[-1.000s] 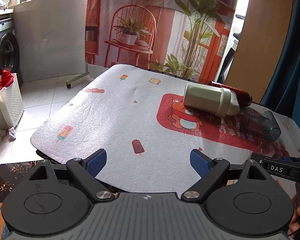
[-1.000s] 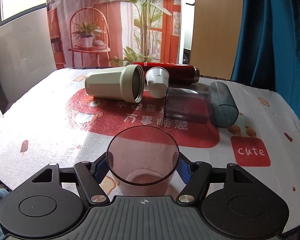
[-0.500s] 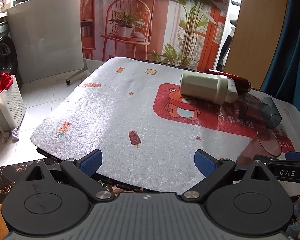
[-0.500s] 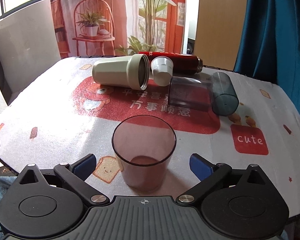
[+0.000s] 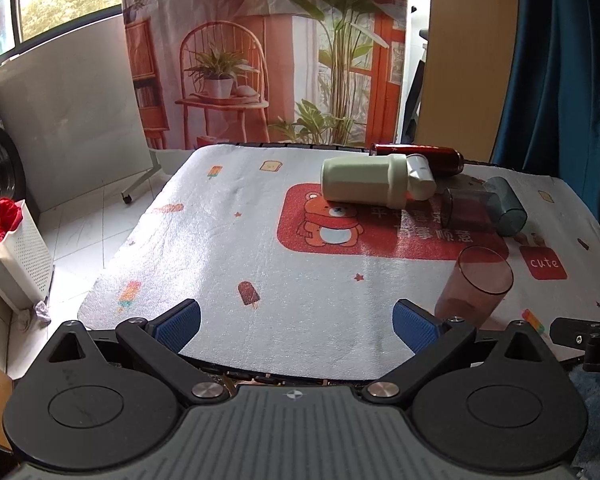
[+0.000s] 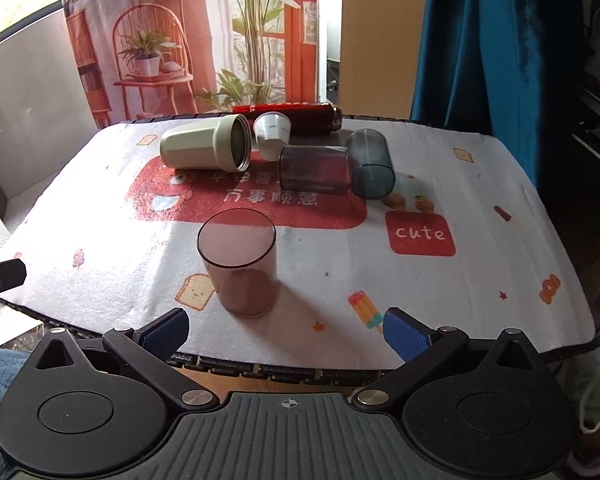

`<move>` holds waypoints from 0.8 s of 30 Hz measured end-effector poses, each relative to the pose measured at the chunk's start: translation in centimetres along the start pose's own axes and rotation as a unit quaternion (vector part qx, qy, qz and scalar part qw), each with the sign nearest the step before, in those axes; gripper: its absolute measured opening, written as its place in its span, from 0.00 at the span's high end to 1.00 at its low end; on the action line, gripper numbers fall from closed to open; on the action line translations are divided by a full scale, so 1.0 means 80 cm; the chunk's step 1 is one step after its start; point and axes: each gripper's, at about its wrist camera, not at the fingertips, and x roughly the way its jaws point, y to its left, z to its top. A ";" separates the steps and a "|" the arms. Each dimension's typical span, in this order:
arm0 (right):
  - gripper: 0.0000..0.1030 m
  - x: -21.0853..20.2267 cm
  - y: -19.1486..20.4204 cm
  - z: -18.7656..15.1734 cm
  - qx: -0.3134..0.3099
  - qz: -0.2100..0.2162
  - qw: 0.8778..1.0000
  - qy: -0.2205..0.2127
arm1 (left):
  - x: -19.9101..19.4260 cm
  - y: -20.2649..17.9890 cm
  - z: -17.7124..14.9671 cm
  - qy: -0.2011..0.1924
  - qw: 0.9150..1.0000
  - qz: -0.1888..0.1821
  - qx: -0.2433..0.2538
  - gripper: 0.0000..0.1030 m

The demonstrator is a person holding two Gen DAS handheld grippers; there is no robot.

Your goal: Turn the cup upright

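Note:
A pink see-through cup (image 6: pixel 240 264) stands upright on the patterned table mat (image 6: pixel 100 240) near its front edge; it also shows in the left wrist view (image 5: pixel 474 288). My right gripper (image 6: pixel 286 330) is open and empty, drawn back from the cup to the table's front edge. My left gripper (image 5: pixel 296 320) is open and empty at the front edge, left of the cup. Further back lie a cream tumbler (image 6: pixel 206 148), a small white cup (image 6: pixel 272 134), a dark grey cup (image 6: pixel 314 168) and a teal cup (image 6: pixel 370 164), all on their sides.
A red bottle (image 6: pixel 292 114) lies along the mat's far edge. A white laundry basket (image 5: pixel 16 256) stands on the floor at left. A blue curtain (image 6: pixel 492 40) hangs at right. A printed backdrop hangs behind the table.
My right gripper opened and let go of the pink cup, which now stands upright on the mat. Both grippers pulled back from the table.

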 end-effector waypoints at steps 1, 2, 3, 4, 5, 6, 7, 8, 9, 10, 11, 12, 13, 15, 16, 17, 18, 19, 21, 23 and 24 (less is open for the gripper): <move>0.00 -0.007 -0.003 -0.001 0.002 -0.001 1.000 -0.004 | -0.005 -0.003 0.002 0.001 1.000 -0.002 0.007 0.00; 0.00 -0.014 -0.005 -0.001 0.004 -0.001 1.000 -0.007 | -0.011 -0.006 0.004 0.002 1.000 -0.003 0.014 0.00; 0.00 -0.020 -0.008 -0.003 0.007 0.001 1.000 -0.010 | -0.018 -0.008 0.006 0.000 1.000 -0.005 0.019 0.00; 0.00 -0.025 -0.010 -0.003 0.011 0.005 1.000 -0.012 | -0.024 -0.009 0.008 -0.003 1.000 -0.006 0.023 0.00; 0.00 -0.030 -0.011 -0.004 0.014 0.006 1.000 -0.015 | -0.031 -0.010 0.010 -0.008 1.000 -0.008 0.026 0.00; 0.00 -0.033 -0.012 -0.005 0.015 0.005 1.000 -0.017 | -0.037 -0.011 0.011 -0.012 0.999 -0.009 0.029 0.00; 0.00 -0.037 -0.012 -0.005 0.014 0.004 1.000 -0.021 | -0.044 -0.012 0.012 -0.017 0.999 -0.010 0.034 0.00; 0.00 -0.041 -0.012 -0.006 0.014 0.003 1.000 -0.025 | -0.049 -0.014 0.011 -0.021 0.999 -0.010 0.038 0.00; 0.00 -0.044 -0.013 -0.006 0.015 0.003 0.999 -0.028 | -0.054 -0.015 0.010 -0.024 0.999 -0.010 0.042 0.00; 0.00 -0.046 -0.013 -0.007 0.015 0.002 0.999 -0.030 | -0.059 -0.017 0.010 -0.027 0.999 -0.008 0.045 0.00; 0.00 -0.048 -0.012 -0.008 0.014 0.001 0.999 -0.032 | -0.062 -0.019 0.009 -0.028 0.998 -0.006 0.047 0.00; 0.00 -0.050 -0.012 -0.008 0.013 0.000 0.999 -0.034 | -0.064 -0.020 0.008 -0.031 0.998 -0.001 0.049 0.00; 0.00 -0.051 -0.011 -0.009 0.012 -0.001 0.999 -0.037 | -0.064 -0.020 0.007 -0.034 0.998 0.004 0.050 0.00; 0.00 -0.052 -0.011 -0.009 0.010 -0.005 0.999 -0.039 | -0.064 -0.020 0.007 -0.036 0.998 0.010 0.046 0.00; 0.00 -0.051 -0.011 -0.009 0.009 -0.006 0.999 -0.041 | -0.064 -0.019 0.006 -0.037 0.998 0.012 0.043 0.00; 0.00 -0.051 -0.011 -0.010 0.009 -0.008 0.999 -0.042 | -0.063 -0.020 0.006 -0.037 0.998 0.014 0.042 0.00; 0.00 -0.050 -0.011 -0.010 0.009 -0.009 0.999 -0.043 | -0.063 -0.019 0.006 -0.036 0.998 0.016 0.041 0.00; 0.00 -0.048 -0.011 -0.010 0.010 -0.010 0.999 -0.043 | -0.061 -0.018 0.006 -0.035 0.999 0.017 0.038 0.00; 0.00 -0.045 -0.013 -0.012 0.014 -0.010 0.999 -0.041 | -0.055 -0.013 0.006 -0.030 0.999 0.020 0.028 0.00; 0.00 -0.040 -0.014 -0.014 0.017 -0.012 0.999 -0.037 | -0.051 -0.009 0.005 -0.024 0.999 0.023 0.021 0.00; 0.00 -0.039 -0.014 -0.014 0.018 -0.013 0.999 -0.035 | -0.050 -0.008 0.004 -0.022 0.999 0.025 0.019 0.00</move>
